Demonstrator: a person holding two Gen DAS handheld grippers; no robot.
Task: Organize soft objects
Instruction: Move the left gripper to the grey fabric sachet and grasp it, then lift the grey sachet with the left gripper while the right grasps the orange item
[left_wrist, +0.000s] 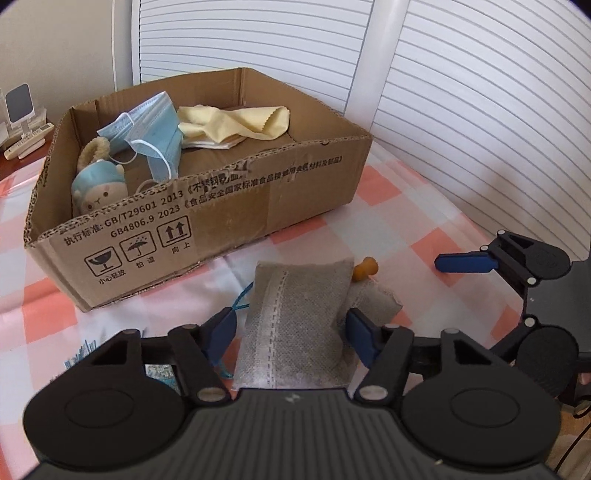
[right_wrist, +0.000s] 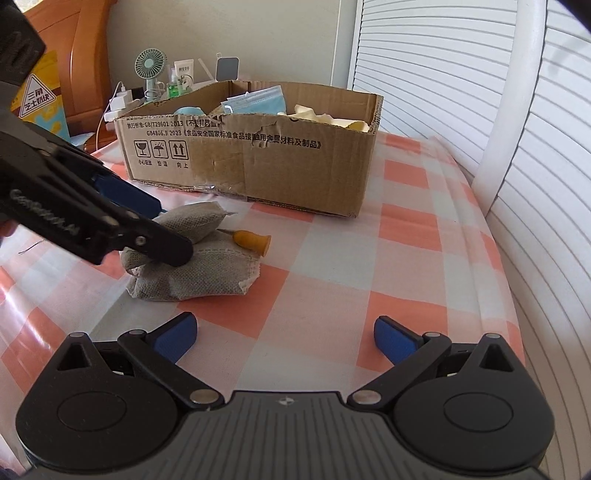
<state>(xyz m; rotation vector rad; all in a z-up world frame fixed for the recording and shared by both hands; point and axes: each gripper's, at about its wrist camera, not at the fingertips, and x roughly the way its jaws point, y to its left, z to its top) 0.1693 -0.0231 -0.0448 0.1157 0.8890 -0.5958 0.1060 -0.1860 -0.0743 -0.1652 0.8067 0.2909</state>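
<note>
Grey pouch (left_wrist: 295, 317) between left jaws, table fan (right_wrist: 150, 70) right-view only

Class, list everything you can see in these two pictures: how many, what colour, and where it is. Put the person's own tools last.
Cardboard box: one, brown, on the checked cloth.
Face masks: count unclear, blue, inside the box.
Cloth: one, pale yellow, inside the box.
Plush toy: one, blue and beige, inside the box's near corner.
Fabric pouches: two, grey, stacked on the tablecloth before the box.
Small object: one, orange, beside the pouches.
Tablecloth: one, pink and white checks.
Fan: one, green, behind the box.
Left tool: fingers either side of the top pouch.
Right tool: open, holding nothing.
</note>
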